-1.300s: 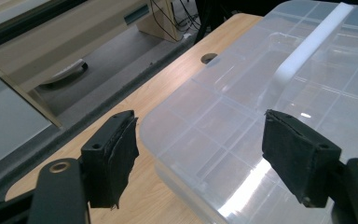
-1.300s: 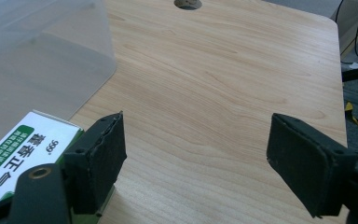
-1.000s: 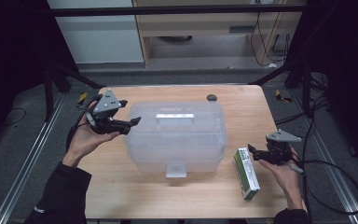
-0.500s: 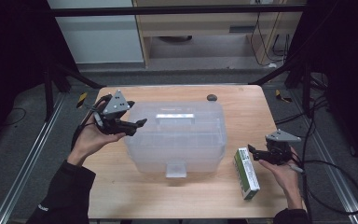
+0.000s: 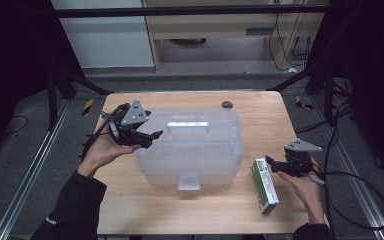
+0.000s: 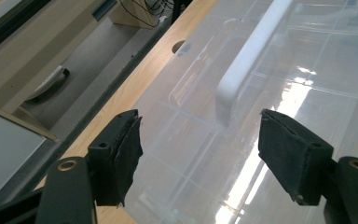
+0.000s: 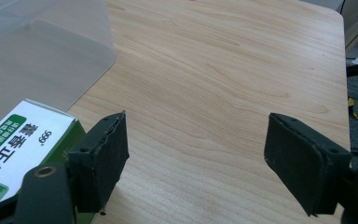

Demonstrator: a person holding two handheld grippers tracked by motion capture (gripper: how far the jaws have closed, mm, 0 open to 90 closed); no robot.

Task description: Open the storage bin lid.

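- Our left gripper (image 5: 147,138) hangs over the left end of the clear storage box (image 5: 190,150), which sits mid-table with its lid on. The jaws stand wide apart with nothing between them.
- In the left gripper view the box's white handle (image 6: 249,60) runs away from us, its near end between the two pads (image 6: 126,156) but farther on. We judge the step in hand to be a reach for that handle or the lid, so we should line the jaws square across the bar before closing.
- The lid is glossy and curved, so we would close on the raised bar, not the flat plastic, where the pads could slide off.
- The front latch (image 5: 189,182) hangs at the box's near edge; we cannot tell whether it is fastened. If it is, lifting by the handle will raise the whole box, so we should lift slowly and watch.
- The green and white carton (image 5: 264,185) lies flat on the wooden table (image 5: 260,115), just right of the box.
- Our right gripper (image 5: 278,165) rests just beside the carton's far end, jaws spread and empty. In the right gripper view the carton sits at the left pad, not between the two, so we would shift left before gripping it.
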